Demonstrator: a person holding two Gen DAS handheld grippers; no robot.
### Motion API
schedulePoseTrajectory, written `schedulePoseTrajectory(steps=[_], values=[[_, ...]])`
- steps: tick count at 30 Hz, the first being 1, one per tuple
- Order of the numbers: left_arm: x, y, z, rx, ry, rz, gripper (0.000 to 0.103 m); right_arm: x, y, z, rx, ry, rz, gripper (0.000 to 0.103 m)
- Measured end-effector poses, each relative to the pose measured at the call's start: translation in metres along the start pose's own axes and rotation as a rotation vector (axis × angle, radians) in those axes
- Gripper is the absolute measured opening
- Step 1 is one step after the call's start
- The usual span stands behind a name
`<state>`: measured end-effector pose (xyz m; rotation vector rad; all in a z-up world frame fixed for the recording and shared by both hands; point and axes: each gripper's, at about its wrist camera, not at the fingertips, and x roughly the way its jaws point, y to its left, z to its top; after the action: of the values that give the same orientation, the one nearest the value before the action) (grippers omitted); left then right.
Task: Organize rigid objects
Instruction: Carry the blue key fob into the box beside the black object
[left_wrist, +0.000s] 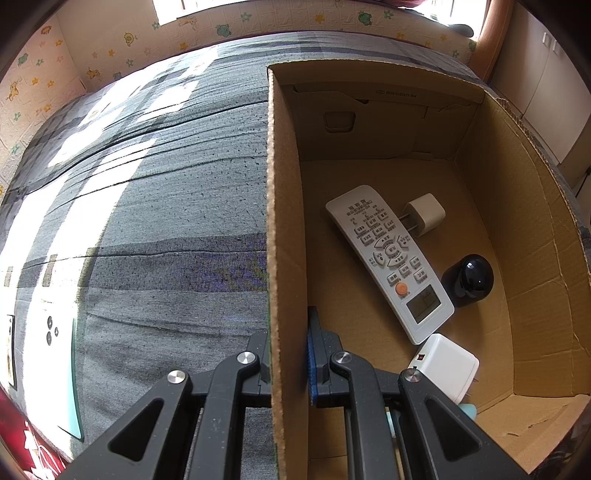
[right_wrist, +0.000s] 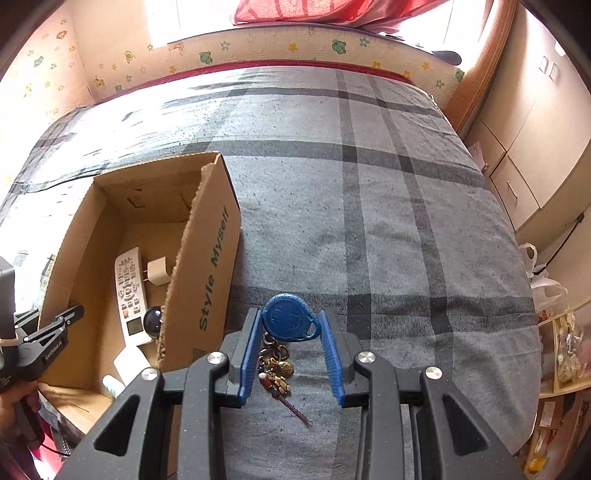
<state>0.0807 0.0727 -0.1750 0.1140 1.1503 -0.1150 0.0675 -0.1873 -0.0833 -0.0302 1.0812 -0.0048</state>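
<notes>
A cardboard box (left_wrist: 517, 229) lies on a grey plaid bed. Inside it are a white remote control (left_wrist: 391, 258), a small white plug (left_wrist: 424, 214), a black round object (left_wrist: 467, 278) and a white charger (left_wrist: 447, 365). My left gripper (left_wrist: 288, 354) is shut on the box's left wall (left_wrist: 284, 221). In the right wrist view, a blue key fob (right_wrist: 290, 321) with a keyring and charms (right_wrist: 275, 369) lies on the bed between the fingers of my right gripper (right_wrist: 291, 325), which is open around it. The box (right_wrist: 207, 258) stands to its left.
A white phone-like object (left_wrist: 44, 343) lies on the bed at the far left. A wall with cartoon stickers (right_wrist: 221, 51) runs behind the bed. Cabinets (right_wrist: 535, 155) and shelves (right_wrist: 561, 354) stand on the right. Red fabric (right_wrist: 314, 11) hangs at the window.
</notes>
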Motion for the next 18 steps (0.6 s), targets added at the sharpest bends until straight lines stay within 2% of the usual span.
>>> schedulePoseTrajectory(steps=[18], values=[[0.000, 0.000, 0.000, -0.002, -0.001, -0.002, 0.011, -0.013, 0.061, 0.026, -0.112, -0.048, 0.076, 0.034]])
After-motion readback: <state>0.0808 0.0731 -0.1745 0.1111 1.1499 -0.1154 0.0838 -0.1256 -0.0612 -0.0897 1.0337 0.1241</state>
